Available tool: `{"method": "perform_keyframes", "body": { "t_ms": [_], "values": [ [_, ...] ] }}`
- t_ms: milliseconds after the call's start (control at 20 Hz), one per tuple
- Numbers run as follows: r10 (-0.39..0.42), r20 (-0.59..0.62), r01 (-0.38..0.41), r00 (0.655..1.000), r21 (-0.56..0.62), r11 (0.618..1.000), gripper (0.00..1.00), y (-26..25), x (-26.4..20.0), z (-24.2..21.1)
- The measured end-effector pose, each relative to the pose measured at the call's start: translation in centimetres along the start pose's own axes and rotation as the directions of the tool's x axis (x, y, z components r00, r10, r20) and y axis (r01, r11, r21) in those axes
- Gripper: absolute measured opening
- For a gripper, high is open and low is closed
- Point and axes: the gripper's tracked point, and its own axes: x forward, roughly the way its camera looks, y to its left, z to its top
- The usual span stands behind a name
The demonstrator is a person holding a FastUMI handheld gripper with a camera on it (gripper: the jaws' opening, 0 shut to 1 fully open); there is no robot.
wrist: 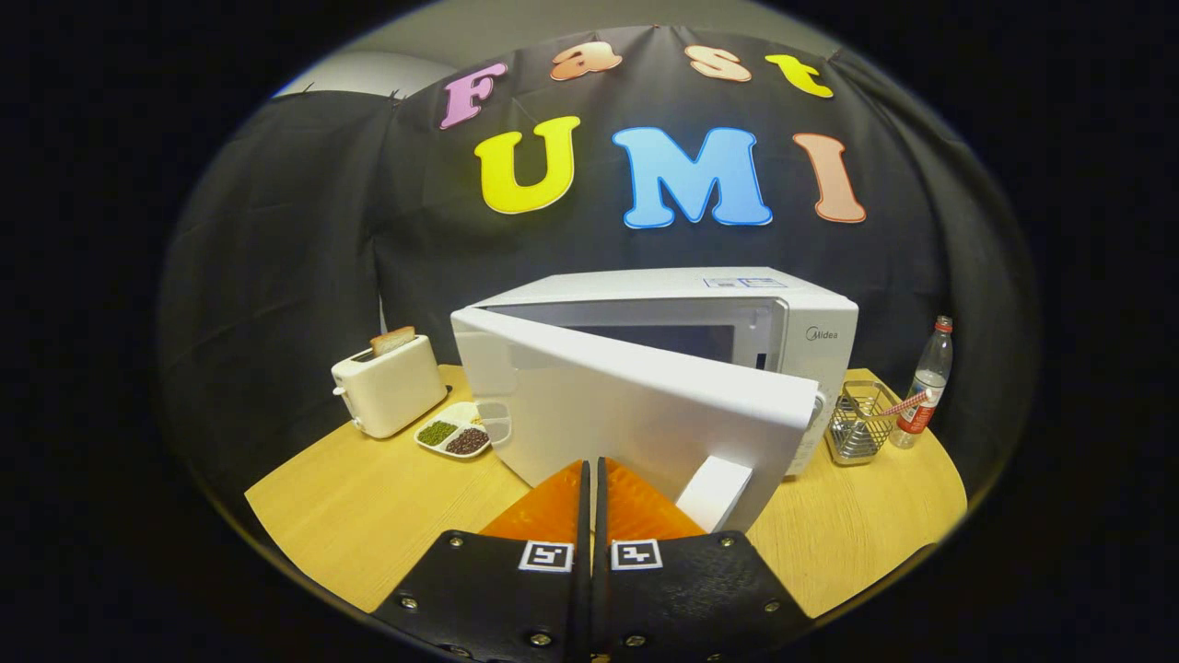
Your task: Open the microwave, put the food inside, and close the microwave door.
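A white microwave (792, 331) stands at the middle of the round wooden table (368, 506). Its door (636, 414) hangs partly open, hinged on the left and swung out towards me, with its handle (714, 493) at the free right edge. My gripper (591, 465) is shut with nothing between its fingers. The fingertips rest at the lower outer face of the door, just left of the handle. A white divided dish of food (456, 435), holding green and dark beans, lies left of the door. The oven cavity shows as a dark slot above the door.
A white toaster (387, 387) with a slice of bread in it stands left of the dish. Right of the microwave are a wire basket (857, 425) and a clear bottle (926, 382) with a red label. Bare wood lies on either side of my fingers.
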Motion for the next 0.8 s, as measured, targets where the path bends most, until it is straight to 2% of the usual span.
{"method": "perform_keyframes", "body": {
  "t_ms": [800],
  "values": [
    [-0.077,0.043,0.077,0.996,0.007,0.997,0.01,-5.5,6.5,3.2]
  ]
}}
